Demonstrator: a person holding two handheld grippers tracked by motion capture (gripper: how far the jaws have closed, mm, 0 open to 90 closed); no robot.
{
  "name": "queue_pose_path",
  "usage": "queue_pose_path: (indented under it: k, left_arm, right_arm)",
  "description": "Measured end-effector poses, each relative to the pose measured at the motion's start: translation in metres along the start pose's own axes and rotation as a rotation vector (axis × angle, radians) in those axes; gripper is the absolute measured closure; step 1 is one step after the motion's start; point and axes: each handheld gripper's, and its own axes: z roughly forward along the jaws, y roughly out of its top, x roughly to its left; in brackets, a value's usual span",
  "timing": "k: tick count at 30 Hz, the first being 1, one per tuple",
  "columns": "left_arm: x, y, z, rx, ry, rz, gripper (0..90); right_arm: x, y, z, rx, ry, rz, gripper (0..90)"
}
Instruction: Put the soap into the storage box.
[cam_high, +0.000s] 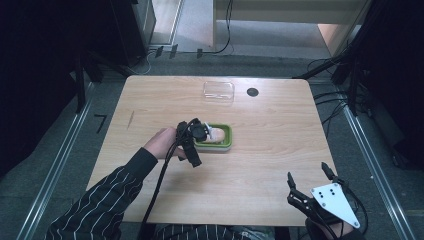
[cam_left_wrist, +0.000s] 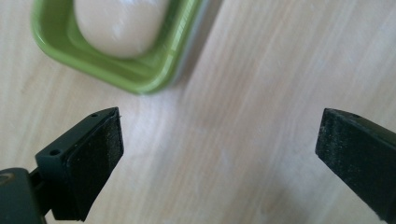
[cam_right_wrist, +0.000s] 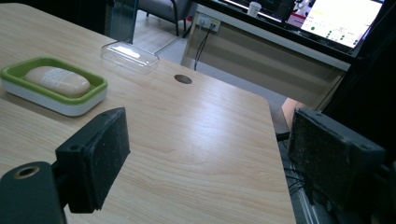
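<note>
My left gripper (cam_high: 200, 131) sits over the near-left edge of the soap dish (cam_high: 226, 142), jaws spread wide, nothing between the pads. In the left gripper view they straddle bare wood, with the dish's green corner (cam_left_wrist: 140, 74) just ahead and off to 1 side. I read that as lining up on the soap (cam_high: 216, 133), not yet closing on it.

Soap lies flat in the green tray, roughly mid-table, slightly left of centre. The tray's raised rim keeps it from sliding, so I judge a grab has to come from above and across the bar's short axis.

My right gripper (cam_high: 309, 181) is parked at the near-right corner of the table (cam_high: 270, 165), jaws wide as well, empty. It points toward the far edge, well apart from the dish, so it stays out of the left's path.

The clear lid (cam_high: 218, 92) lies on the far side near a round grommet hole (cam_high: 252, 92), well apart from the dish, which leaves the soap exposed.

Hard to tell:
- high view: my left gripper covers the dish's left end, so how far the soap runs under it is hidden
- left gripper view: soap (cam_left_wrist: 119, 25) cut off at the top edge
- can't tell whether the lid is right way up
</note>
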Motion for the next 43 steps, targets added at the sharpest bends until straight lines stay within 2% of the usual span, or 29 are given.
queue_pose_path:
  k: [6, 10, 12, 19, 22, 29, 38, 40, 43]
  left_arm:
    - [-0.009, -0.019, 0.001, 0.01, 0.009, -0.032, 0.8]
    - [-0.015, -0.031, 0.003, -0.005, 0.018, -0.047, 0.7]
    - [-0.019, -0.038, 0.006, -0.019, 0.02, -0.073, 0.7]
    - [-0.027, -0.058, 0.011, -0.006, 0.025, -0.115, 0.7]
    - [-0.032, -0.066, 0.014, 0.017, 0.033, -0.123, 0.7]
    - [-0.043, -0.079, 0.017, 0.043, 0.038, -0.131, 0.7]
    - [-0.054, -0.096, 0.023, 0.053, 0.022, -0.101, 0.7]
    - [-0.056, -0.099, 0.024, 0.04, 0.024, -0.112, 0.7]
    - [-0.057, -0.1, 0.023, 0.025, 0.035, -0.103, 0.7]
  right_arm:
    - [0.0, 0.0, 0.0, -0.003, 0.002, -0.002, 13.4]
    - [0.0, 0.001, 0.0, -0.004, 0.003, -0.005, 13.4]
    - [0.001, 0.0, 0.0, -0.008, 0.002, -0.007, 13.4]
    - [0.001, 0.0, 0.0, -0.007, 0.002, -0.003, 13.4]
    - [0.001, 0.0, 0.0, -0.01, 0.003, -0.006, 13.4]
    - [0.0, 0.0, 0.0, -0.01, 0.001, -0.004, 13.4]
    - [0.0, 0.0, -0.001, -0.01, -0.001, -0.002, 13.4]
    - [0.0, 0.0, -0.001, -0.012, -0.001, -0.003, 13.4]
    - [0.0, 0.0, 0.0, -0.011, 0.0, -0.002, 13.4]
